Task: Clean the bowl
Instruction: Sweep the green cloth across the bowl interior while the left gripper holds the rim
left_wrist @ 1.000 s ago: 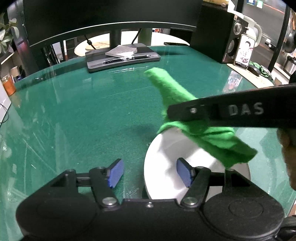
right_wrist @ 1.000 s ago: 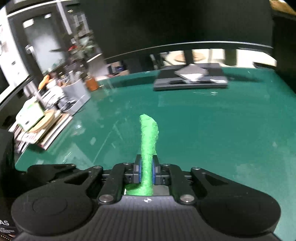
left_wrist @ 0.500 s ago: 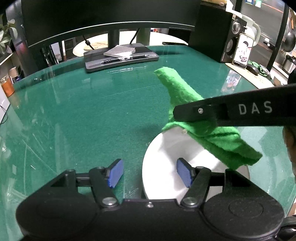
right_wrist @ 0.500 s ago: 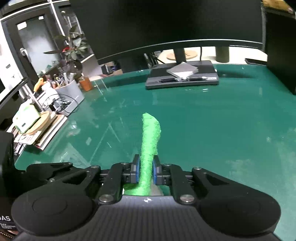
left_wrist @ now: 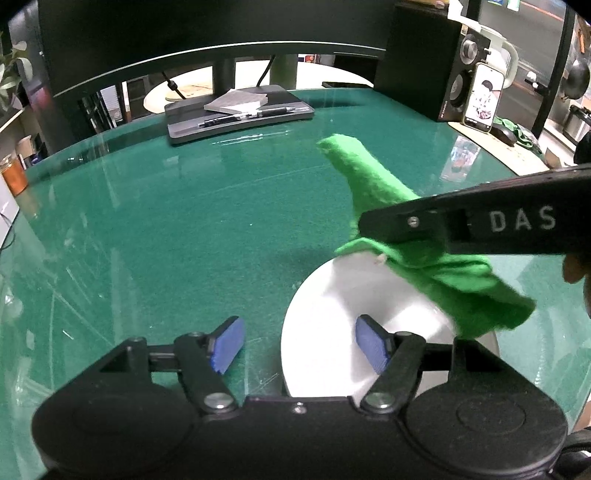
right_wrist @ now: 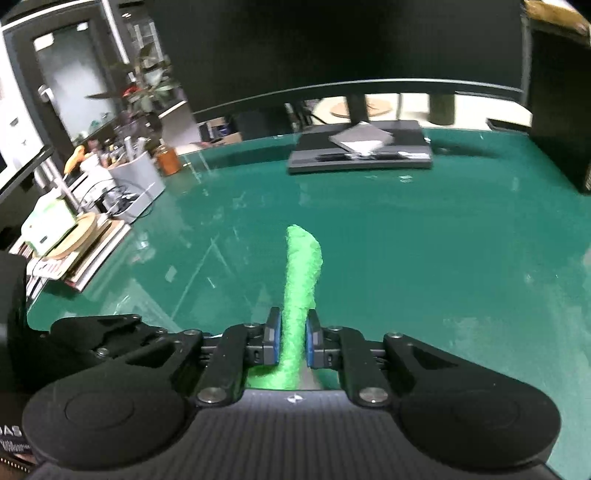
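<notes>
The right gripper (right_wrist: pixel 291 341) has its jaws clamped on the green cloth (left_wrist: pixel 436 258), draped over the white bowl (left_wrist: pixel 332 332). The left gripper (left_wrist: pixel 299 341) has its jaws spread wide, the bowl's rim between them on the green surface (left_wrist: pixel 184 221).

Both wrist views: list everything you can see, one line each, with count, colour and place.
bowl: 1, white, near edge of table, around the left tool's right pad.
cloth: 1, bright green, pinched in the right tool, draped over the bowl's far rim.
table: 1, dark green, glossy.
tray: 1, grey, far side, holding paper and a pen.
monitor: 1, black, behind the tray.
speaker: 1, black, far right.
phone: 1, lit screen, beside the speaker.
desk organiser: 1, grey, far left.
left tool: 1, black, blue pads, open.
right tool: 1, black, shut on the cloth.
</notes>
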The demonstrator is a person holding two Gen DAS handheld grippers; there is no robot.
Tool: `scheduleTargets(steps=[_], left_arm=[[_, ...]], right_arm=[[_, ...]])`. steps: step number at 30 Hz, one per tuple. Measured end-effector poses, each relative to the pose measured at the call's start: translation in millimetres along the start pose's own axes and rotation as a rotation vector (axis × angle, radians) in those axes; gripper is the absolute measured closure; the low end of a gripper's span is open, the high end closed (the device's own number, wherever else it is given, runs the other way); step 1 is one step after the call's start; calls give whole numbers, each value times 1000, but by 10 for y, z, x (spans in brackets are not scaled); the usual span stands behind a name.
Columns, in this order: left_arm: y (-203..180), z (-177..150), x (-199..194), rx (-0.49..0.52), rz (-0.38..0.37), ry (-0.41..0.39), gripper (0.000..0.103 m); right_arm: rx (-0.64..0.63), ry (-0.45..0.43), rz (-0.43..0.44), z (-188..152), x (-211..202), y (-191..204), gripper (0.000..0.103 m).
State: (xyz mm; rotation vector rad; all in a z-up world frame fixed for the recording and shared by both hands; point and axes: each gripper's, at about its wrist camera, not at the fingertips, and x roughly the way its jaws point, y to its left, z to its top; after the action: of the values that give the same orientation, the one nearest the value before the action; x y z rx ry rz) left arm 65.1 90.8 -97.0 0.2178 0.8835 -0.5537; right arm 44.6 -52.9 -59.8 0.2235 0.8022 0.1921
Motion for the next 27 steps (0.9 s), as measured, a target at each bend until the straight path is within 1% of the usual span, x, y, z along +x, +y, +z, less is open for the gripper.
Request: scheduleTargets(steps=[6,8,10,14,16,20,23,27], left_arm=[[-12,4,-2,4,5,1,34],[-11,3,-3,3,5,3,32],[-15,3,1,4,1,4,31],[-14,5,11,6,-2,3,31],[-16,4,10,7,-1,3,31],[-15,5,8,8,0,3,31],[-11,7,8,7,-1,3,31],[-6,9,8,2,-3,4,31]], right_arm=[[-52,9,36,27,135,191,89],[-58,7,39,24,128,200,89],[-39,6,36,24,100,149,89],[2,4,-6,-2,6,16,89],[-3,5,-13,-5,10,24,89],[-45,6,14,15,111,192,89],[-70,8,22,24,131,244,89],[-26,2,0,15,75,121,89]])
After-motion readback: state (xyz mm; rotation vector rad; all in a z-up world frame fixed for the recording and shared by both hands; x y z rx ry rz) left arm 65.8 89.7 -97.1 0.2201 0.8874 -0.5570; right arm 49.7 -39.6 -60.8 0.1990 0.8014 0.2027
